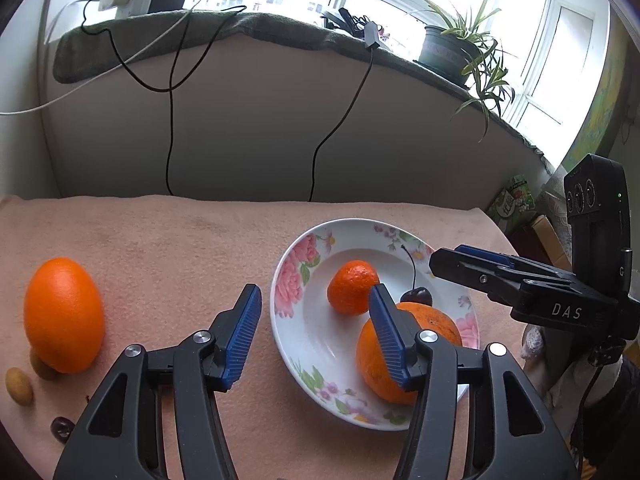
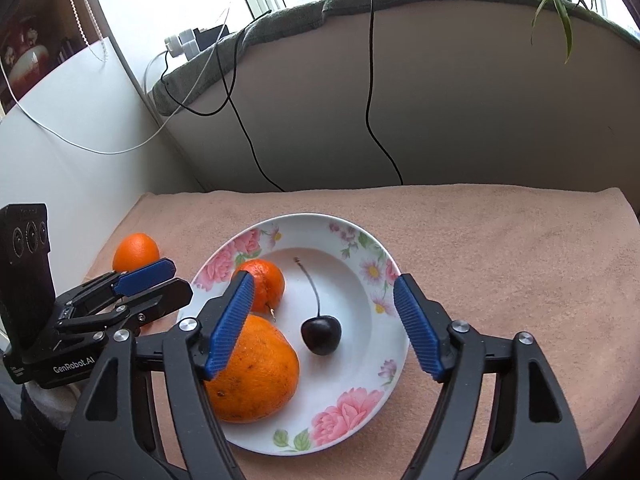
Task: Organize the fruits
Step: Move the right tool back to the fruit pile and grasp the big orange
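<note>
Floral plate [image 2: 372, 320] centre frame holds big orange [image 2: 256, 376], small mandarin [image 2: 264, 284], cherry [image 2: 321, 336]. Right gripper [image 2: 324, 332] released, empty above cherry. Left gripper [image 1: 316, 336] released, empty. Next: fetch loose orange [image 1: 64, 314], left edge.

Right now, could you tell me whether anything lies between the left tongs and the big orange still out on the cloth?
Nothing visible does. The big orange sits on bare cloth left of the open left tongs, with only two small yellowish fruits beside it.
</note>
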`<state>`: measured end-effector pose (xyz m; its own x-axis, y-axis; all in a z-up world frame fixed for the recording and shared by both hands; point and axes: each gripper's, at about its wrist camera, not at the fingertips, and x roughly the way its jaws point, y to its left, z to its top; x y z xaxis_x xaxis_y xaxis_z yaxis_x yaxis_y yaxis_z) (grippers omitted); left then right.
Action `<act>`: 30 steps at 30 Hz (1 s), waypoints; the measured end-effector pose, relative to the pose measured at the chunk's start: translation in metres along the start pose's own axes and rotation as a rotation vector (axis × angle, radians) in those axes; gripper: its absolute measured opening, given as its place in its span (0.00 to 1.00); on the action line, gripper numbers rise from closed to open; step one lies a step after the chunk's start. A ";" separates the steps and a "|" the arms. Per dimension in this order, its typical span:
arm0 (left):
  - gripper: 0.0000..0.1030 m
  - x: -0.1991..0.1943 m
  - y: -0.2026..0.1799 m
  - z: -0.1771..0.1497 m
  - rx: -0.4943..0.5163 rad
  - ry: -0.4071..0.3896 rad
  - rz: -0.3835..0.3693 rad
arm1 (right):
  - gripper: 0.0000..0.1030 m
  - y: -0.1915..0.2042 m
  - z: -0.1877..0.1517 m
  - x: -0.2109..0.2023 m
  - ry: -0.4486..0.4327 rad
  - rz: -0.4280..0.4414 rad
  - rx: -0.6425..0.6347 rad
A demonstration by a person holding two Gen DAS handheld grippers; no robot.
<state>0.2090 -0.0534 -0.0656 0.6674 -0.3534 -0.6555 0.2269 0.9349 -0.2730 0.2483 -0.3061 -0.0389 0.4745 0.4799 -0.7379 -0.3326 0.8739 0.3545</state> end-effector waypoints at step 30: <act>0.73 -0.058 0.067 -0.012 -0.049 -0.040 0.143 | 0.85 0.086 0.014 -0.006 -0.034 -0.011 -0.133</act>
<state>0.1769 0.0292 -0.0538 0.7184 -0.2140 -0.6619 0.0932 0.9725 -0.2133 0.2279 -0.2332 0.0038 0.5053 0.4744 -0.7208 -0.4314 0.8623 0.2651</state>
